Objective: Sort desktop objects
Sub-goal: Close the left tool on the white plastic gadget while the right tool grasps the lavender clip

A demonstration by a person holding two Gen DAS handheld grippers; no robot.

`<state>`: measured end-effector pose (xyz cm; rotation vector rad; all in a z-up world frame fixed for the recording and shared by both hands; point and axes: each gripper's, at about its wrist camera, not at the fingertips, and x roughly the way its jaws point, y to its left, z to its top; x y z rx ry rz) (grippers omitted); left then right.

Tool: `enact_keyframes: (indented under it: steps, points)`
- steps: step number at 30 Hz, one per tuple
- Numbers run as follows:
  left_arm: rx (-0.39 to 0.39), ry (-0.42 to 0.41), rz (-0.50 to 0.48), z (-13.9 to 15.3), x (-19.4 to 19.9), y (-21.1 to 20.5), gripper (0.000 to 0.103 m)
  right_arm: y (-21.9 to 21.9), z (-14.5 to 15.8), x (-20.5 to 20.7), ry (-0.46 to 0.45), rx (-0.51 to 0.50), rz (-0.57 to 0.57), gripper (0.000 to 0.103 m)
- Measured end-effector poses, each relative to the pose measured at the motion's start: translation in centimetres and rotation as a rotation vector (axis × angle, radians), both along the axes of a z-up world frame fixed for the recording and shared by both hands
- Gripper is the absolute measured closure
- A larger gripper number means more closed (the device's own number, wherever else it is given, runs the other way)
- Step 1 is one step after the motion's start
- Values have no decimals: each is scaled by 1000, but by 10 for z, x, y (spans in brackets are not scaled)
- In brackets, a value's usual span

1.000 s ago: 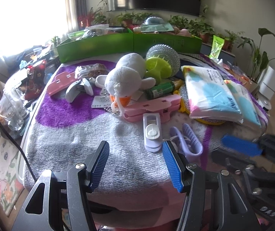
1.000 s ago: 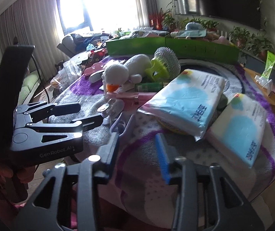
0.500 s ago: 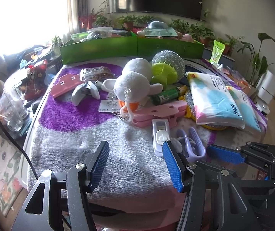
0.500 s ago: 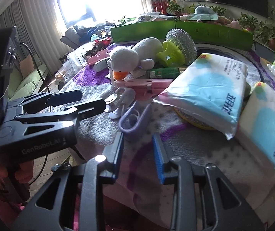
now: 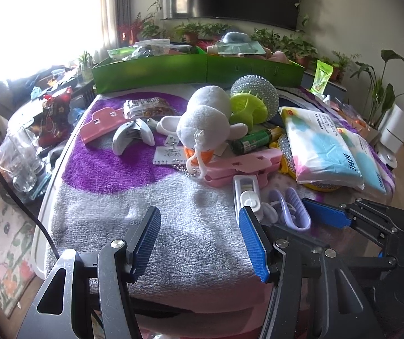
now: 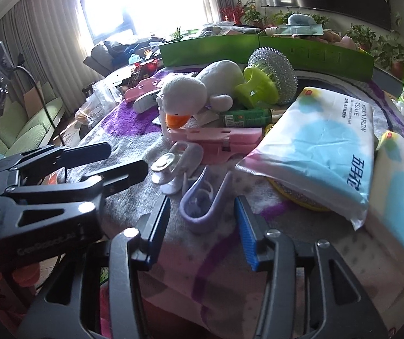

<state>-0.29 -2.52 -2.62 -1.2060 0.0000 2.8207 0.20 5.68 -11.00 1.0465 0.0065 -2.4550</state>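
A lilac plastic clip lies on the grey and purple towel, right in front of my right gripper, which is open and empty; it also shows in the left wrist view. Beside it lies a white plastic holder. Behind are a pink clamp, a white plush duck, a green bottle and two tissue packs. My left gripper is open and empty over bare towel near the front edge.
Two green boxes full of items stand along the table's back. A steel scrubber with a green handle, a snack bag, a pink tray and a grey controller lie mid-table. Glasses stand left, off the table.
Both grippers have moved forward over the table. The right gripper has come up to the lilac clip and opened wider. Nothing was taken hold of.
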Motion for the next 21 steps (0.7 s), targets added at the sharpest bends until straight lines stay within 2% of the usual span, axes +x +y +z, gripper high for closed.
enact_keyframes:
  steps: [2,3,11,15,19,21]
  points:
    - [-2,-4,-5,0,0,0,45,2,-1,-2,2,20,-15,74]
    - [-4,-4,-9,0,0,0,45,6,-1,-3,-4,6,-11,74]
    - [3,-12,-84,-2,-3,22,45,28,5,4,-10,-32,-24,75]
    - [43,-44,-123,-11,-13,31,45,37,4,8,-16,-33,-43,75]
    - [53,-57,-104,-16,-19,31,45,43,2,8,-26,-37,-51,75]
    - [60,-65,-98,-18,-22,31,54,44,1,8,-27,-43,-52,75]
